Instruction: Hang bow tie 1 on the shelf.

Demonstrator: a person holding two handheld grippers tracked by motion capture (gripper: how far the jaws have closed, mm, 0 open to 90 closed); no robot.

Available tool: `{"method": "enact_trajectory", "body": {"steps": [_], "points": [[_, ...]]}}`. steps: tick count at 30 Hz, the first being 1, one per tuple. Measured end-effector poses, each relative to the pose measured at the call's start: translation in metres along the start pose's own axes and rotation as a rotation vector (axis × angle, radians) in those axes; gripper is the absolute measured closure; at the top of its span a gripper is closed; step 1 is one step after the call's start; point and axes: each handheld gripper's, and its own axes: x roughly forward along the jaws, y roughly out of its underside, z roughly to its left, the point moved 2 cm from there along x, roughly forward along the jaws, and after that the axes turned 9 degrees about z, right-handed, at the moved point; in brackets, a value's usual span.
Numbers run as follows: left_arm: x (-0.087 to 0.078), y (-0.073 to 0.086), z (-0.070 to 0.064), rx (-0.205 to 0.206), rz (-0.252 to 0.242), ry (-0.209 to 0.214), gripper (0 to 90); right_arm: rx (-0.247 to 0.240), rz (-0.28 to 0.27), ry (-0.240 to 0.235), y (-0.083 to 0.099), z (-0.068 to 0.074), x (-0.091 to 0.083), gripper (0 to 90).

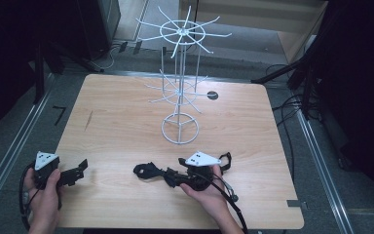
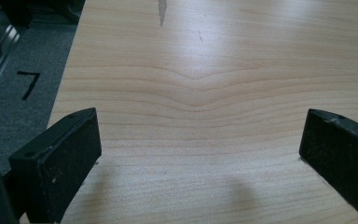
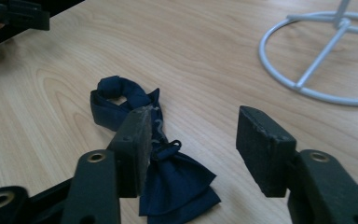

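1. The left gripper (image 1: 80, 168) sits at the near-left corner of the wooden table (image 1: 126, 126), held in the person's left hand (image 1: 43, 195). In the left gripper view its jaws stand wide apart over bare wood, with nothing between them.
2. A dark blue bow tie (image 1: 148, 170) lies flat on the table near the front edge, between the two grippers and just left of the right one. In the right gripper view the bow tie (image 3: 168, 177) shows its knotted strap curled at the far end and its fanned fabric at the near end.
3. The right gripper (image 1: 173, 176) is held in the person's right hand (image 1: 207, 192) and points left toward the bow tie. Its jaws are parted; in the right gripper view the left jaw rests against or just over the fabric, while the other jaw stands clear over bare wood.
4. A white wire display rack (image 1: 180, 73) stands upright farther back, near the table's middle; its ring base (image 3: 307, 60) lies beyond the right gripper's jaws.
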Motion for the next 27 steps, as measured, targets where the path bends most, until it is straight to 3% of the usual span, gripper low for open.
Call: {"method": "enact_trajectory", "body": {"steps": [16,21,27], "points": [[0.0,0.0,0.0,0.008,-0.001,0.01,0.0,0.009,0.083,-0.088,0.001,0.005,0.033,50.9],[0.0,0.0,0.0,0.011,0.001,0.012,0.0,-0.003,0.133,-0.096,0.006,0.008,0.041,63.4],[0.0,0.0,0.0,0.011,0.0,0.012,0.0,-0.049,0.133,-0.084,0.008,0.013,0.042,69.9]]}}
